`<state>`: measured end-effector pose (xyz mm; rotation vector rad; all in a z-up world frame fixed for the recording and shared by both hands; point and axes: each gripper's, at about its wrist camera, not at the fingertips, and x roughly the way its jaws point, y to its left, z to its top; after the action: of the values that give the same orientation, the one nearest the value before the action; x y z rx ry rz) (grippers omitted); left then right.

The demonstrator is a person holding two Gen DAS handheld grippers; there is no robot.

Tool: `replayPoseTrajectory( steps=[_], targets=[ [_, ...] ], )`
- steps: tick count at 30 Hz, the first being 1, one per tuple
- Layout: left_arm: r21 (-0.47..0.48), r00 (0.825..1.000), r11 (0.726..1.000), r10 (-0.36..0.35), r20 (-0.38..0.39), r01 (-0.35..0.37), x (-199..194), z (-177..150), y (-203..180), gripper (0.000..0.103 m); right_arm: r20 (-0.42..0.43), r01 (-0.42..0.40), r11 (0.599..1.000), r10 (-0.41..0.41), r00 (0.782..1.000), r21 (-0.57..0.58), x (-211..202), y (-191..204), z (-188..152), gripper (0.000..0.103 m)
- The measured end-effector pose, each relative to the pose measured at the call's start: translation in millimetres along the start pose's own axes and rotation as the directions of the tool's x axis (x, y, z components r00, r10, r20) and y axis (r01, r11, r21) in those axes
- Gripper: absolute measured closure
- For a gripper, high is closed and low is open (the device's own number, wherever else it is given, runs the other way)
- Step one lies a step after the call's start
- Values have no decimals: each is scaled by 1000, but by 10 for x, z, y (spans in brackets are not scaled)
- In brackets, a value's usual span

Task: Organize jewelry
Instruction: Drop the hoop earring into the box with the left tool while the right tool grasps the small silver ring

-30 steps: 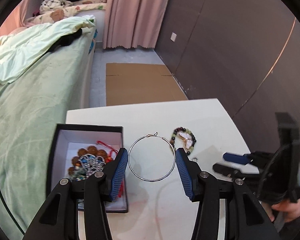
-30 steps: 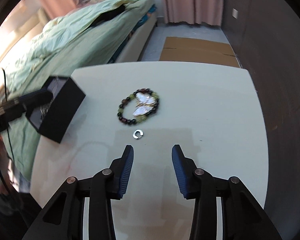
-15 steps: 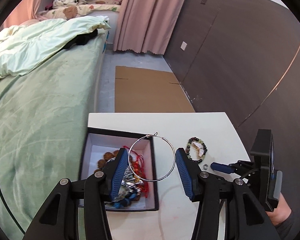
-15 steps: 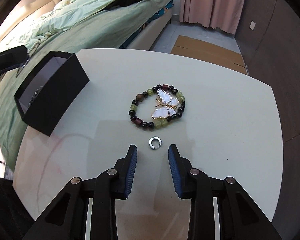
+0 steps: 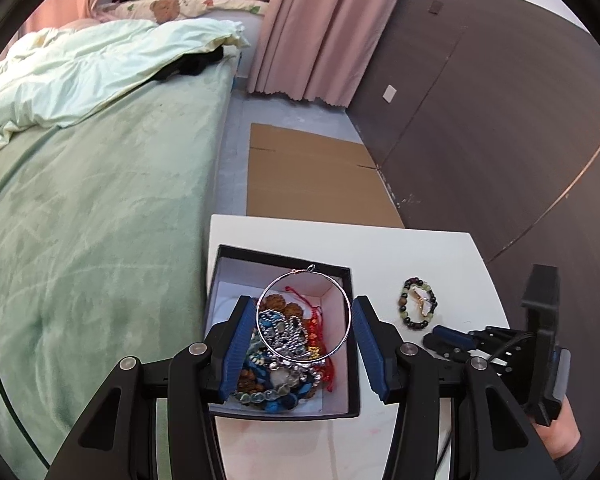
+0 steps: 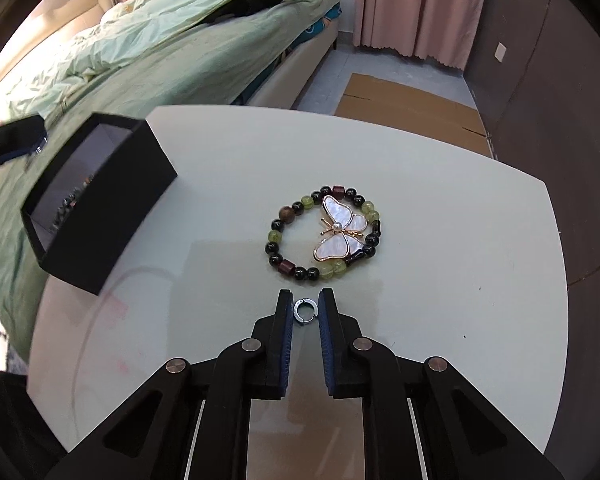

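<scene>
My left gripper is shut on a large thin hoop earring and holds it above the open black jewelry box, which holds a pile of beads, chains and red cord. My right gripper is low on the white table, its pads closed against both sides of a small silver ring that lies there. A beaded bracelet with a pearl butterfly brooch on it lies just beyond. The bracelet also shows in the left wrist view.
A green-covered bed runs along the table's left side. Flat cardboard lies on the floor beyond the table. A dark wall stands to the right. The box sits at the table's left edge.
My left gripper carried the hoop earring leftwards from the table to over the box. My right gripper moved forward and down, and closed around the small ring.
</scene>
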<state>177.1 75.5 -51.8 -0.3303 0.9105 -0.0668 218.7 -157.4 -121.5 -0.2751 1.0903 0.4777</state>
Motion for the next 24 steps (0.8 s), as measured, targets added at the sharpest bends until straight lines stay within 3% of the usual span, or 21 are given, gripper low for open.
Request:
replayPoseTrajectory(
  steps=[7,10,11,12,16,24],
  targets=[
    [-103,999,995,-15,-49,10,55,-7,209,49,125,-101,992,91,988,79,-373,55,92,89],
    [-142,998,989,-45,-43,38,53,-36,278,25,179,-148,986,132,975,82,-502,153,124,89],
    [-142,998,989,-45,-39,39,39,-39,275,12,195,-166,983,147,970,84,-538,183,138,89],
    [-142,999,989,-42,-27,38,5,-43,278,8,211,-185,979,163,964,86,-568,215,158,89],
    [-159,999,986,-45,3,45,-100,-45,322,8,276,-272,958,239,931,88,-663,364,234,89],
    [-195,998,980,-36,42,44,-300,-14,505,8,298,-401,911,358,885,94,-559,693,394,89]
  ],
)
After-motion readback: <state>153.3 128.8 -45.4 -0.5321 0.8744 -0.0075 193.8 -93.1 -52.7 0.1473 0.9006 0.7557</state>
